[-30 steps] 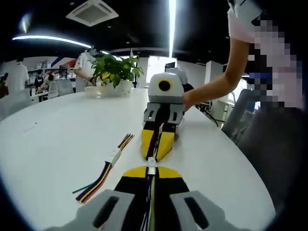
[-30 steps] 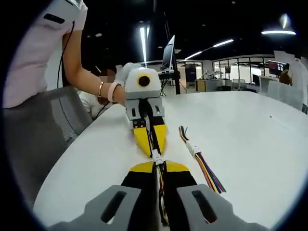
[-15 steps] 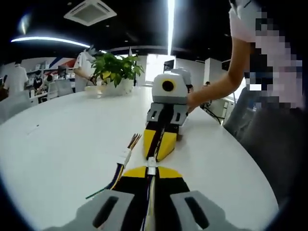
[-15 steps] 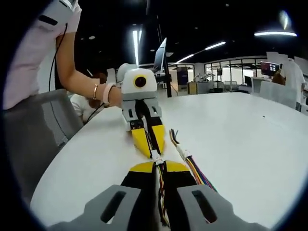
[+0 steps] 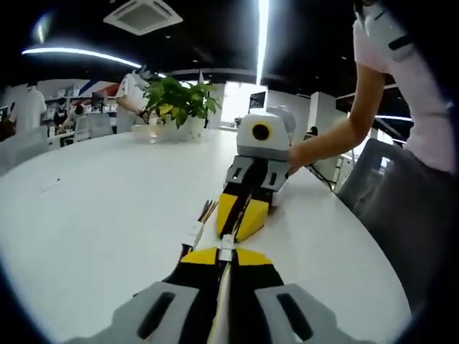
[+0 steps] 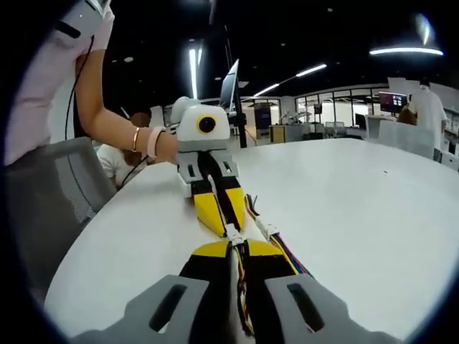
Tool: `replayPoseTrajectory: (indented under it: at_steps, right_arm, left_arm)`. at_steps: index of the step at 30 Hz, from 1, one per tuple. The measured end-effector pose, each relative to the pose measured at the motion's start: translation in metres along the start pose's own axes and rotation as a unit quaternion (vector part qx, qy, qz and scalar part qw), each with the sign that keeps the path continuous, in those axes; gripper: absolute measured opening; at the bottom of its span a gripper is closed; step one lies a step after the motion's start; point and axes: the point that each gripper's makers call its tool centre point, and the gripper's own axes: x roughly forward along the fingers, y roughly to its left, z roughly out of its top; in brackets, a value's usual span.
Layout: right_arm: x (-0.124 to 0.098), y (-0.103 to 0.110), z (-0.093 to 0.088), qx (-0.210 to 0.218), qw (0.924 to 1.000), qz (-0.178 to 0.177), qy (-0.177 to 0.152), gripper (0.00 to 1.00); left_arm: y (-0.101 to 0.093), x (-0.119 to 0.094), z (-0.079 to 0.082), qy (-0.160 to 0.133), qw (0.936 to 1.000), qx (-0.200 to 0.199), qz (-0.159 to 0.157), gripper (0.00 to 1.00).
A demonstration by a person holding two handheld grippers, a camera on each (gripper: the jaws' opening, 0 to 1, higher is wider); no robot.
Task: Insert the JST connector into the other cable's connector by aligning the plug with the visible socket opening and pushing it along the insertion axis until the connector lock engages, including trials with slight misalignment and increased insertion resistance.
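Here the two grippers meet tip to tip over the white table (image 5: 86,208), and the small white JST connector (image 5: 226,250) sits right between them. In the left gripper view, the left gripper (image 5: 226,259) has its yellow-tipped fingers (image 5: 193,256) pressed together on a cable whose wires run back down between them; the connector pokes out just past the tips. Directly beyond it, the right gripper (image 5: 240,228) points back toward the camera, its yellow fingers (image 5: 252,218) closed to a point that touches the connector from the far side.

In the right gripper view the layout mirrors: the right gripper (image 6: 237,251) pinches its own cable, the JST connector (image 6: 232,234) lies at the tips of the fingers (image 6: 265,249), and the left gripper (image 6: 221,223) comes in from the far side, held by a person's hand (image 6: 163,145) wearing a bracelet.

A spare cable (image 6: 276,240) with multicoloured wires and a white connector block lies on the table (image 6: 358,208) just to the right of the fingers; in the left gripper view the same spare cable (image 5: 195,231) lies just left of them. A potted plant (image 5: 179,107) stands at the far end of the table.
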Motion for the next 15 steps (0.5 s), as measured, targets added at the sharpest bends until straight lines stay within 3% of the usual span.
replayPoseTrajectory:
  at_steps: [15]
  right_arm:
    - [0.0014,0.0024,0.0024,0.011,0.9999,-0.012,0.005,0.05]
  left_arm:
    - [0.0044,-0.0011,-0.0039,0.003,0.9994,-0.032,0.014,0.06]
